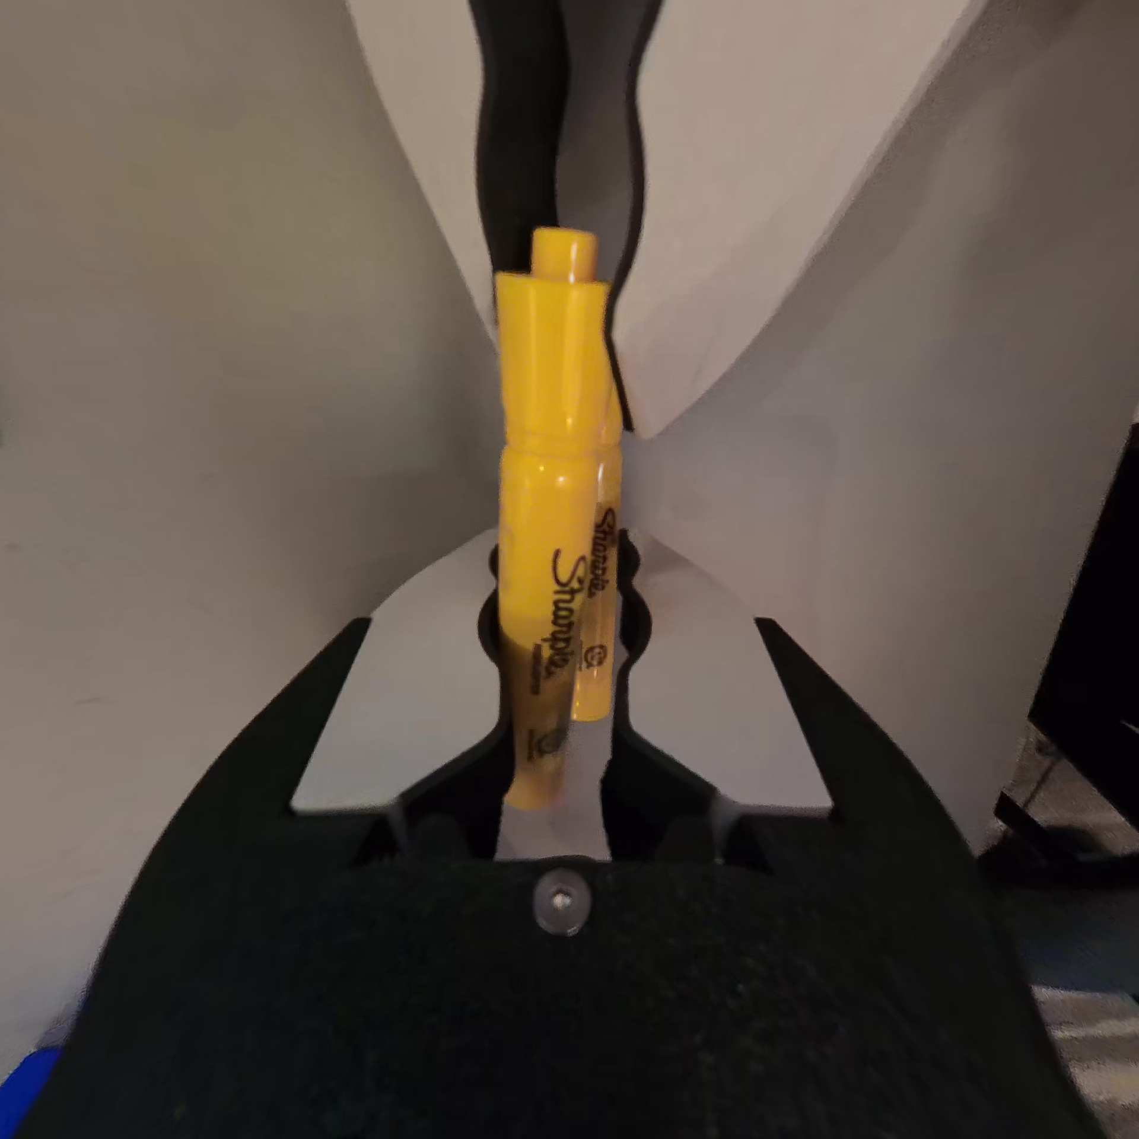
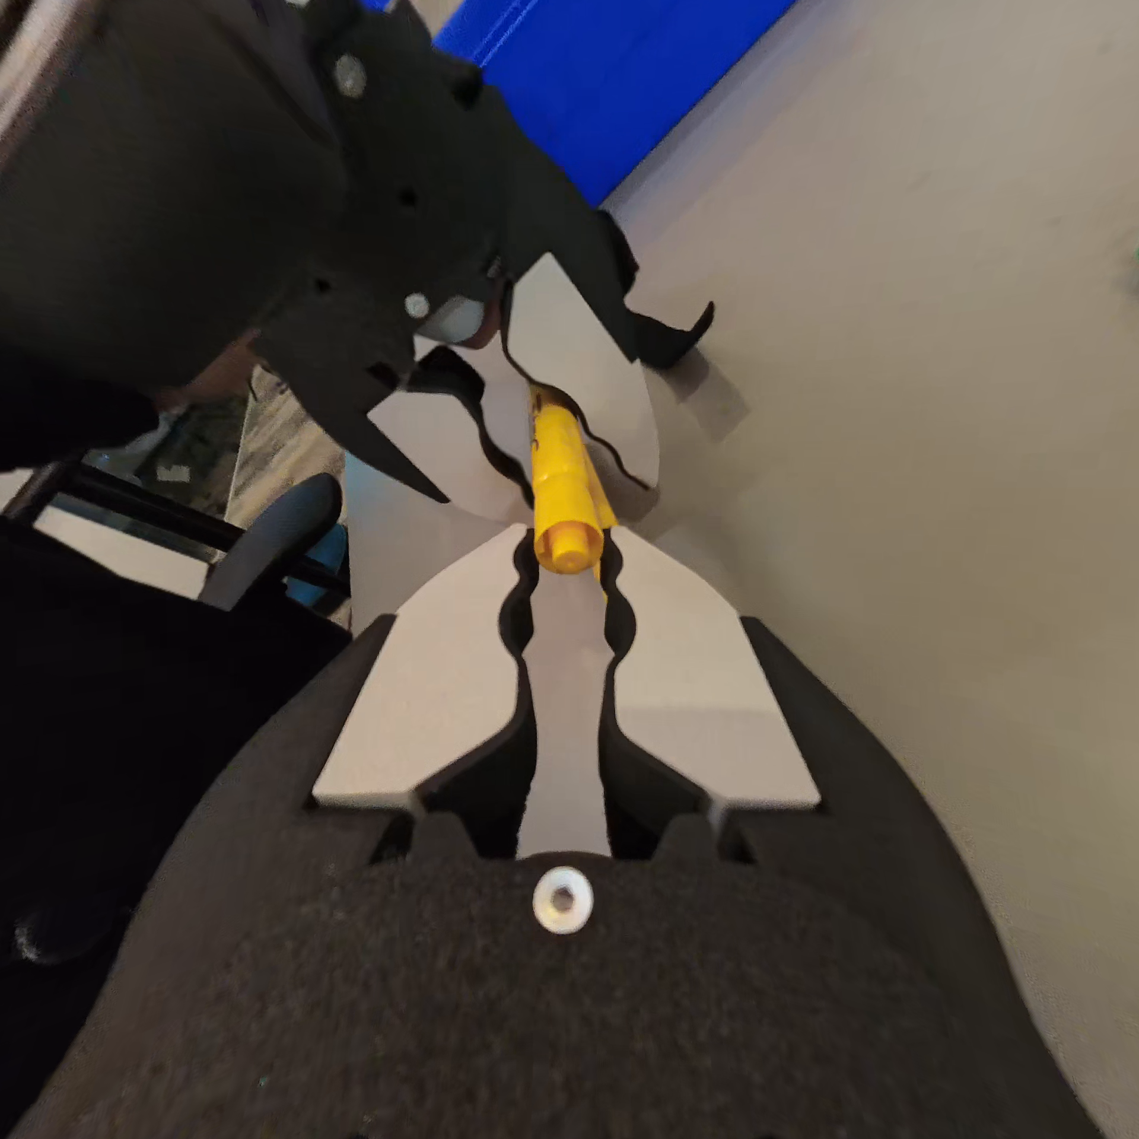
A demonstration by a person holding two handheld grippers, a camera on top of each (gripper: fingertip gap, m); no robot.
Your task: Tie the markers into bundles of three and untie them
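Two yellow markers (image 1: 548, 493) lie side by side along my left gripper's fingers, cap ends pointing away. My left gripper (image 1: 564, 555) is shut on their barrels. My right gripper (image 1: 558, 382) reaches in from the far side, and its white fingers (image 1: 770, 246) close around the cap ends. In the right wrist view my right gripper (image 2: 567, 542) has the marker caps (image 2: 567, 542) between its fingertips, and the left gripper (image 2: 585, 493) holds the markers (image 2: 555, 456) from the upper left. No band or tie shows on the markers.
A grey table surface (image 2: 924, 431) lies under both grippers. A blue object (image 2: 585, 92) sits at its far edge and also shows in the left wrist view (image 1: 24, 1060). A black chair with an armrest (image 2: 271, 542) stands left of the table. One gripper's finger ends stand about 6 cm off the other's. The blue object (image 2: 585, 92) is about 30 cm from both grippers' fingertips.
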